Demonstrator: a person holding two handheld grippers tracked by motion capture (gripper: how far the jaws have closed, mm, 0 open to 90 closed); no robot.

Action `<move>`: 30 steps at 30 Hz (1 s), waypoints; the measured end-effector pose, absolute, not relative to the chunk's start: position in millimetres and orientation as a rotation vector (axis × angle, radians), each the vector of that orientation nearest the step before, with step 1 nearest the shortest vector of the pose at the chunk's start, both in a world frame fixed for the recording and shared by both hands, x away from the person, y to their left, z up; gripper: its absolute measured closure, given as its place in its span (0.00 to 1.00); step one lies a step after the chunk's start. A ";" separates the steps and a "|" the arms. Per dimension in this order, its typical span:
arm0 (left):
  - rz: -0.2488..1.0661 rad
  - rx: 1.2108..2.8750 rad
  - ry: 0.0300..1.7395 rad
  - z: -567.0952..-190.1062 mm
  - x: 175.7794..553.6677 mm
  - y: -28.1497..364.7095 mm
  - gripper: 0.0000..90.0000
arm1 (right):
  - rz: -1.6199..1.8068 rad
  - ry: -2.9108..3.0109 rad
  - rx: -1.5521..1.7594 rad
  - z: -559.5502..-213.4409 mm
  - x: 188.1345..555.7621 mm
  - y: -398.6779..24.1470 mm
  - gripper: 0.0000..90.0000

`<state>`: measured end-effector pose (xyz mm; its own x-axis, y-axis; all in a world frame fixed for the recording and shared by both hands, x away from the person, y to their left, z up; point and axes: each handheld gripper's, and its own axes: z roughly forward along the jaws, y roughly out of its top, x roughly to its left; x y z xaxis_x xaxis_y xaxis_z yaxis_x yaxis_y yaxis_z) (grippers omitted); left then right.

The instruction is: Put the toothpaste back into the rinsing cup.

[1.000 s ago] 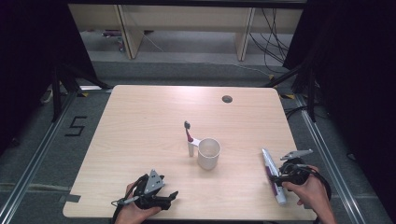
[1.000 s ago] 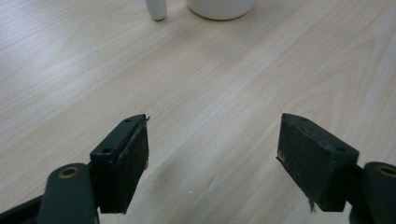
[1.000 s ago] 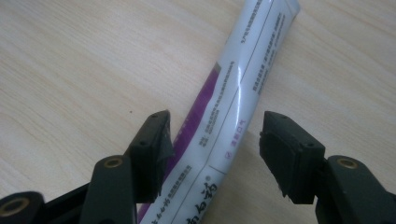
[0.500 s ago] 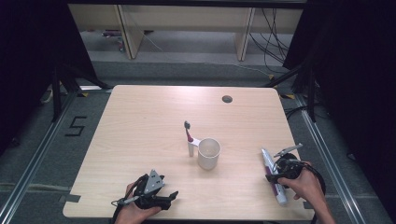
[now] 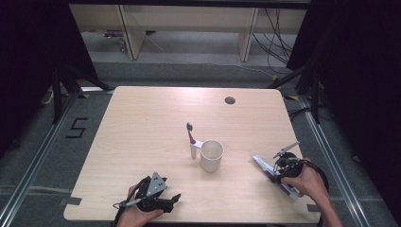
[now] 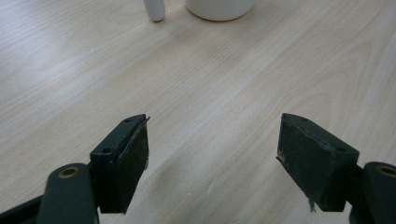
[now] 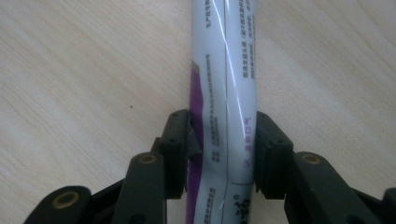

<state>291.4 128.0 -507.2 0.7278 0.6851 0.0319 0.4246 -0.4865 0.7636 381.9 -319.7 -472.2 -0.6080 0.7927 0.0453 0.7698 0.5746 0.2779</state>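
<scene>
Your right gripper (image 7: 223, 154) presses its two jaws against the sides of the white and purple tube (image 7: 224, 93), which lies near the right front edge of the table (image 5: 142, 123). Your left gripper (image 6: 212, 161) rests near the front left edge with its jaws wide apart and nothing between them. A white cup (image 5: 211, 154) stands in the middle, with a toothbrush (image 5: 191, 137) just beside it.

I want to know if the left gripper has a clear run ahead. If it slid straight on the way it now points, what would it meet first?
Probably the white mug: the open left gripper has bare table ahead until the mug, with the toothbrush handle just left of that line. Depth is hard to judge.
</scene>
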 end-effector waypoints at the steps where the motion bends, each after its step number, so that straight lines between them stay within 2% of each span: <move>1: 0.430 2.158 0.832 -507.1 291.6 127.9 0.27 | 0.408 2.723 1.360 -471.9 381.5 -317.9 0.69; 10: 0.423 2.127 0.835 -508.2 290.8 125.3 0.27 | 0.327 2.776 1.305 -470.0 387.5 -312.6 0.74; 15: 0.421 2.131 0.834 -508.0 290.8 125.0 0.27 | 0.321 2.831 1.229 -471.9 390.1 -308.0 0.83; 30: 0.416 2.122 0.834 -508.8 290.9 122.9 0.27 | 0.128 2.857 1.143 -471.9 395.9 -295.1 0.84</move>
<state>290.9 122.9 -508.8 0.7283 0.6851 0.0123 0.4216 -0.4621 0.7802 395.9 -295.1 -471.9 -0.7232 0.6902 -0.0262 0.6851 0.7216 0.1000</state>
